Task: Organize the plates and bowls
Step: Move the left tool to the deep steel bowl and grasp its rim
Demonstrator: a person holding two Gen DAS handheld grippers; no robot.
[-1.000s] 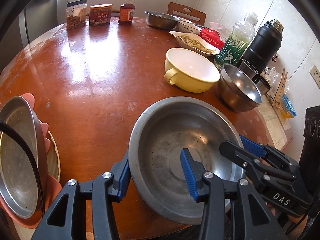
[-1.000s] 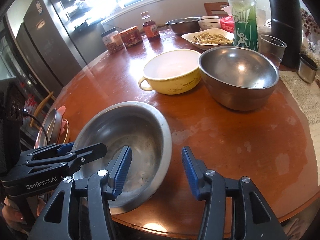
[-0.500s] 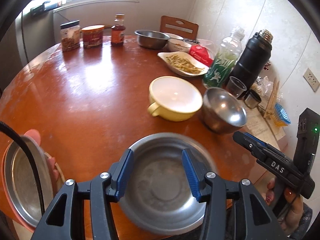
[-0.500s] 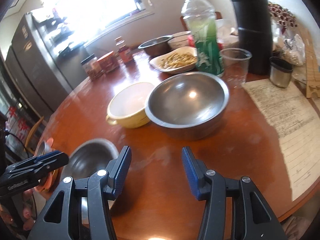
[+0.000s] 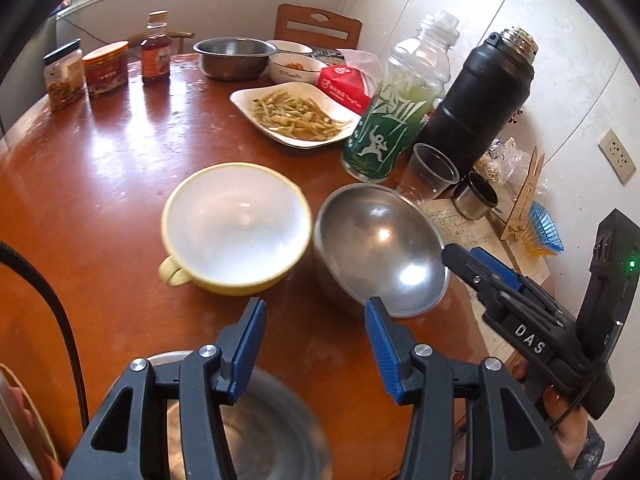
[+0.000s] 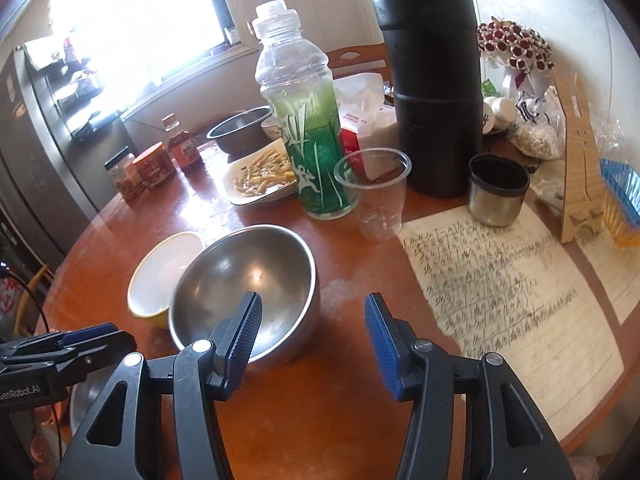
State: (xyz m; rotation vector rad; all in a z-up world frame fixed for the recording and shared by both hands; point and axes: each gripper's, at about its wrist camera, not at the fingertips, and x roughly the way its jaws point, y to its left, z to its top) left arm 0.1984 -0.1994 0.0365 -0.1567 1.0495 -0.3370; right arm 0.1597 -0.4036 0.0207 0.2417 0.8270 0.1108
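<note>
Spreading wide with nothing between its blue pads, the left gripper [image 5: 314, 334] is recorded above the round wooden table [image 5: 100, 184]. 1 shallow steel dish [image 5: 276, 432] is seen directly beneath its arms, at the near table edge. 1 yellow bowl [image 5: 236, 226], handle turned toward the gripper, is placed ahead and slightly to its left. 1 steel bowl [image 5: 380, 248] is set ahead and to its right, just beside the yellow bowl.

The right gripper [image 6: 312, 326] is likewise held wide and unloaded. Its left fingertip [image 6: 250, 316] is seen over the near rim of the steel bowl [image 6: 244, 288]; contact cannot be determined. The yellow bowl [image 6: 164, 276] is found to the left of that bowl, partly hidden by it. 1 handwritten sheet [image 6: 508, 292] is laid ahead and to the right. 1 clear plastic cup [image 6: 376, 196], 1 green bottle [image 6: 308, 136] and 1 black flask [image 6: 432, 76] are ranged farther ahead.
</note>
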